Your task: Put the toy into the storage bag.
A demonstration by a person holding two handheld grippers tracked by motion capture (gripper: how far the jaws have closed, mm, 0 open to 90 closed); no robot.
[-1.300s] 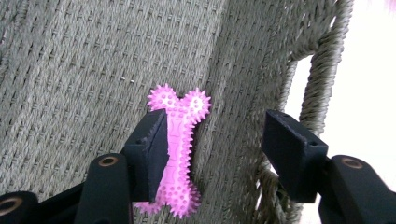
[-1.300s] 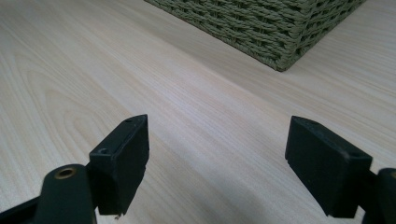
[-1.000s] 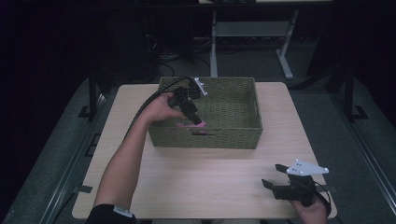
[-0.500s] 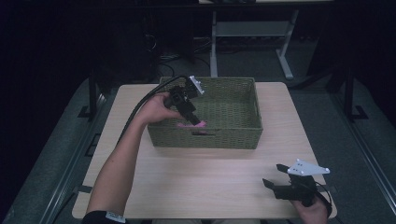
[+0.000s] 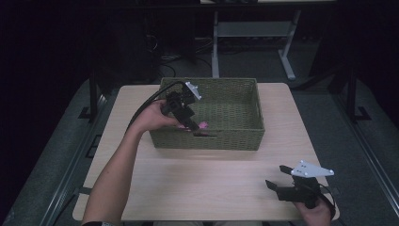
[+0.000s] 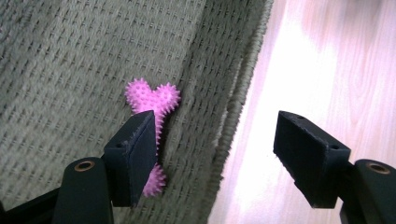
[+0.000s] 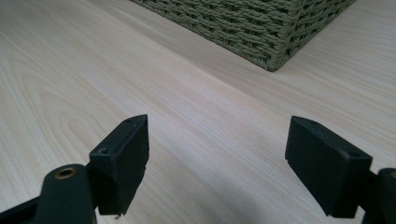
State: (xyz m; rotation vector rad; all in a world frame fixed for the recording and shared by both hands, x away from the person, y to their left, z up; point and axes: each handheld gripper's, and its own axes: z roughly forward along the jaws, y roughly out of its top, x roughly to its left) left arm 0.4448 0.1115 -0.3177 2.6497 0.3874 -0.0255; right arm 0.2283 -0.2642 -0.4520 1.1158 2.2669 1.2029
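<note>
Pink toy in the basket, my jaws off it.
My left gripper (image 5: 190, 123) hangs jaws apart over the pink spiky bone toy (image 6: 152, 100), seemingly against the green woven basket (image 5: 244, 84) near wall; my right gripper (image 5: 277, 181) rests wide-jawed on the table (image 5: 211, 183).

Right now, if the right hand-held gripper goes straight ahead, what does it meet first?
Probably the green woven basket; the right hand-held gripper points across bare table toward its corner, though depth is unclear.

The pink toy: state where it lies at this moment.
In the left gripper view the pink toy lies inside the basket, against its near wall, just beyond the open left gripper.
</note>
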